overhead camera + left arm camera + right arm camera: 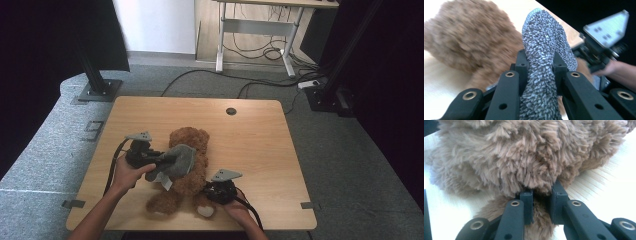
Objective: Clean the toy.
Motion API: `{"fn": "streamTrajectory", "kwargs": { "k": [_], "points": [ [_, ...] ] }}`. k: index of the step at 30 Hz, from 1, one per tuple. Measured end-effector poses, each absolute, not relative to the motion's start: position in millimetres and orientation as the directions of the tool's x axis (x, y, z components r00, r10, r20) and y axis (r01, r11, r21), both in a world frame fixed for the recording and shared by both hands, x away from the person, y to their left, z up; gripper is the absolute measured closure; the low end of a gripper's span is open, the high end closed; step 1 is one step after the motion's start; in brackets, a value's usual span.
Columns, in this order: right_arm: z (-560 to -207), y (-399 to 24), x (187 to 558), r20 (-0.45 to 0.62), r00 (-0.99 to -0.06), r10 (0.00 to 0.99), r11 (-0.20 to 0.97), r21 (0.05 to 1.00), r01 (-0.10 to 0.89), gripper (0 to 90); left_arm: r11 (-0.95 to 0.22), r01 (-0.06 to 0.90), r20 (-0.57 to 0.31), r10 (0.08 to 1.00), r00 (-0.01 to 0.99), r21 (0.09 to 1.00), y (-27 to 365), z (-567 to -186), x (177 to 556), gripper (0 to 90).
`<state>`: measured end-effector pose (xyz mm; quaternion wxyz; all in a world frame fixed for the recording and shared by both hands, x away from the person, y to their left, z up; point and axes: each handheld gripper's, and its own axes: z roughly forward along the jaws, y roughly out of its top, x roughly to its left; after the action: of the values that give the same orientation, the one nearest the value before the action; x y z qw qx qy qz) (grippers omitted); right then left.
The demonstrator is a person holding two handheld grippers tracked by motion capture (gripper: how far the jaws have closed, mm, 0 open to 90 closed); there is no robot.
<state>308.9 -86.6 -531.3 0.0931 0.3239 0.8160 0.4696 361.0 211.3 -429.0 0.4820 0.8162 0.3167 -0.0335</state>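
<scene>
- The worktop [260,145] is a pale wooden surface carrying everything in use; it gives the soft toy a flat base to lie on while it is handled.
- The teddy bear [187,170] lies on its back near the front edge, head pointing away from the person, which leaves its body open to both hands.
- The grey cloth [176,161], a nubbly knitted piece, is draped across the bear's chest, apparently being pulled over the bear as clothing or a cover.
- The left tongs [159,159] are clamped on a bunched fold of the cloth, lifting that edge clear so it can be drawn across the bear.
- The right tongs [209,192] are pinched shut on a tuft of fur low on the bear, beside its leg, probably to keep the toy from sliding while the cloth is tugged.
</scene>
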Motion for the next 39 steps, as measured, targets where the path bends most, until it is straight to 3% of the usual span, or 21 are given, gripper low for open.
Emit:
{"fn": "streamTrajectory", "kwargs": {
  "k": [23,31,39],
  "points": [
    [-532.8,-83.0,317.7,0.177,-0.716,0.675,0.295,0.825,0.482,76.9,-0.403,0.630,-0.441,0.468,0.765,0.664,227.4,-490.9,310.6,72.8],
    [-533.1,-84.1,317.4,0.187,-0.718,0.670,0.288,0.826,0.484,77.4,-0.400,0.628,-0.387,0.534,0.751,0.667,245.8,-486.6,304.8,72.7],
    [-530.6,-80.2,314.5,0.180,-0.726,0.664,0.281,0.839,0.466,78.3,-0.356,0.539,-0.358,0.461,0.812,0.763,232.9,-445.9,297.6,72.8]
  ]
}}
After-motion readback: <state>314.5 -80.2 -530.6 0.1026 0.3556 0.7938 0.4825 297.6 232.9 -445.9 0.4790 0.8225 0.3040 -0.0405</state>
